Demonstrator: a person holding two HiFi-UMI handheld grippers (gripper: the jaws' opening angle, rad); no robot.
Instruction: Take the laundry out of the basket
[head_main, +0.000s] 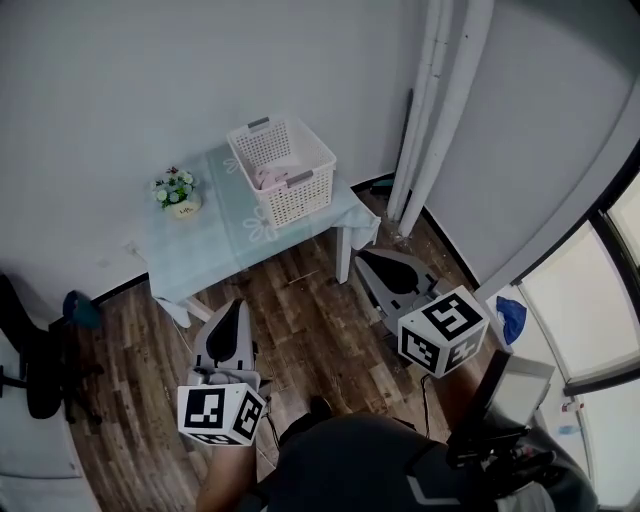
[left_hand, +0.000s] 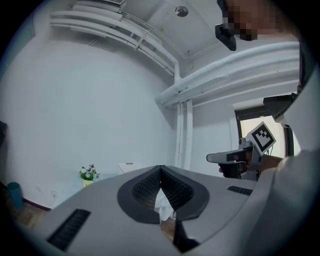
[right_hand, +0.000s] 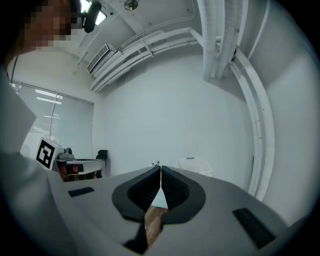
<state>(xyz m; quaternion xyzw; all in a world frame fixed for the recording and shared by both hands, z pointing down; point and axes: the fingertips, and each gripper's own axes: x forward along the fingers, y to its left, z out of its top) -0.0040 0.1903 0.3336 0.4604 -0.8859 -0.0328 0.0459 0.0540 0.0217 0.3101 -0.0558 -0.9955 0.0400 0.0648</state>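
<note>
A small flower pot (head_main: 177, 192) is set at the left end of the table (head_main: 215, 240), well apart from the white lattice basket (head_main: 300, 200) at the right end. White vertical pipes (head_main: 430, 100) run down the wall just right of the table. A black chair (head_main: 40, 370) stands at the far left, and a window (head_main: 590, 300) is at the right. A stretch of wood-plank floor (head_main: 310, 320) lies b/w both grippers and the table. The table is covered w/ a pale blue-green cloth and is placed against a plain white wall (head_main: 120, 90). The laundry (head_main: 272, 176), a pinkish bundle, is seen inside the basket, below the rim. The L gripper (head_main: 237, 302) is held over the floor on the near side of the table and is pointed toward it. Its jaws are closed tip to tip w/ nothing gripped. The R gripper (head_main: 361, 256) is held near the table's right leg, also w/ jaws pressed together and empty. The basket is located beyond both grippers, well apart from each. It is closer to the R gripper.
</note>
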